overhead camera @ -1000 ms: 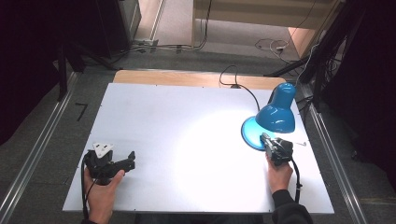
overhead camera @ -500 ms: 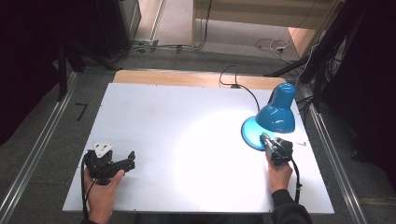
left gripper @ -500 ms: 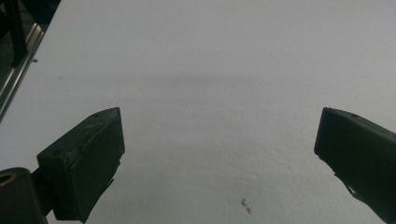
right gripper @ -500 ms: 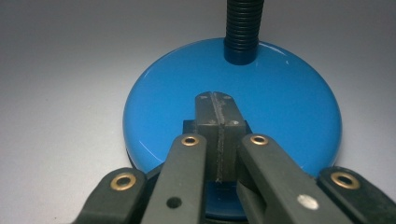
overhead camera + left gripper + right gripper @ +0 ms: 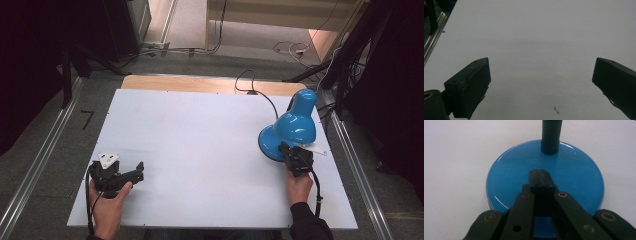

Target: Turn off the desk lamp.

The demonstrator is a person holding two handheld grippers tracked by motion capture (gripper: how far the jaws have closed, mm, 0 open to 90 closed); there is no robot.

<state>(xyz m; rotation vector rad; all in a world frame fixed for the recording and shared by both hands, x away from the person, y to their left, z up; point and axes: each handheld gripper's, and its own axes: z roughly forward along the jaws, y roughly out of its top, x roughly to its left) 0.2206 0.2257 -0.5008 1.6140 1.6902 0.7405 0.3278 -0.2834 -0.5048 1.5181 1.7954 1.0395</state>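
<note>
Pressing seems to be the step in hand: the right gripper [image 5: 539, 173] has its jaws brought fully together, tips touching with nothing between them, and they rest on or just over the glossy round base [image 5: 511, 170] of the blue desk lamp [image 5: 296, 124], short of the ribbed flexible neck [image 5: 551, 135] that rises from the base's far side. From above, the lamp stands near the right edge of the white table [image 5: 200, 125], its shade tipped over the base and its black cord [image 5: 255, 92] trailing off the far edge. No button or switch shows under the closed tips, so I cannot tell whether they bear on a control or on bare enamel; my guess is that a touch or push switch sits on the base. To do this well, keep the jaws pressed together so that they act as one stiff finger, and push straight down rather than forward, since a slanted push on the slick surface could let the tips skid or shove the lamp towards the table edge. Come off cleanly upward, clear of the neck and the shade. The left gripper [image 5: 541, 75] lies well apart near the table's near left corner, its jaws spread wide over bare tabletop and holding nothing; it could steady the base if the lamp begins to slide.
</note>
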